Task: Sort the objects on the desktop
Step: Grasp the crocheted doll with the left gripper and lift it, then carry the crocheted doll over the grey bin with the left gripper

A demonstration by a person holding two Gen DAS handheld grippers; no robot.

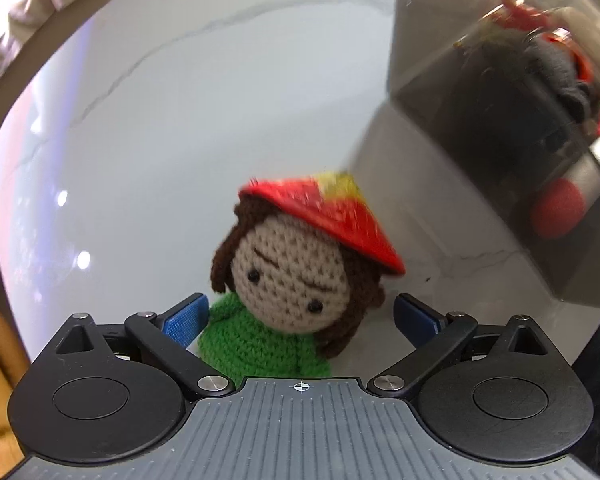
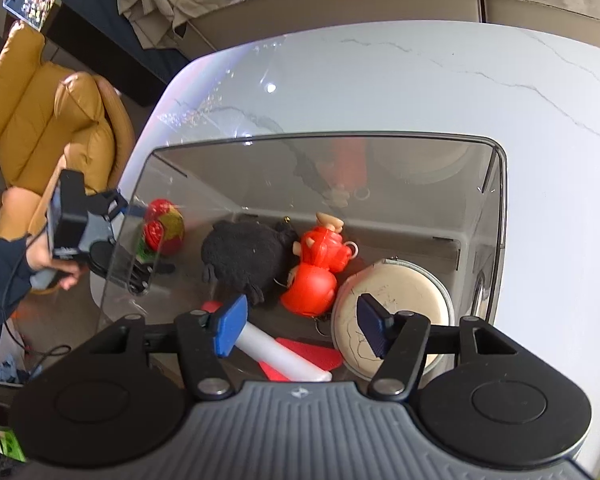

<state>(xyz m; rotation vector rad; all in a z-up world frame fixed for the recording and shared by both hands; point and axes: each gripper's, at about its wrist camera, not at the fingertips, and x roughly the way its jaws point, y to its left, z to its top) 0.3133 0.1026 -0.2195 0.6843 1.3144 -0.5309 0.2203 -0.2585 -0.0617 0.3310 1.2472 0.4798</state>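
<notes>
A crocheted doll (image 1: pixel 288 284) with a red hat, brown hair and green body sits between the blue pads of my left gripper (image 1: pixel 300 318). The jaws stand wide and only the left pad is near the body, so the gripper is open. The doll and left gripper (image 2: pixel 140 220) also show through the wall of the clear bin (image 2: pixel 496 200) in the right wrist view. My right gripper (image 2: pixel 300 324) is open and empty above the bin. Inside lie a black plush (image 2: pixel 244 256), red figures (image 2: pixel 316 268), a round cream case (image 2: pixel 404 292) and a white tube (image 2: pixel 276 352).
The clear bin (image 1: pixel 480 92) stands at the right of the white marble table (image 1: pixel 180 120), a red ball (image 1: pixel 556 208) seen through its wall. A yellow armchair (image 2: pixel 48 120) stands left of the table (image 2: pixel 420 80). A couch with cloth lies beyond.
</notes>
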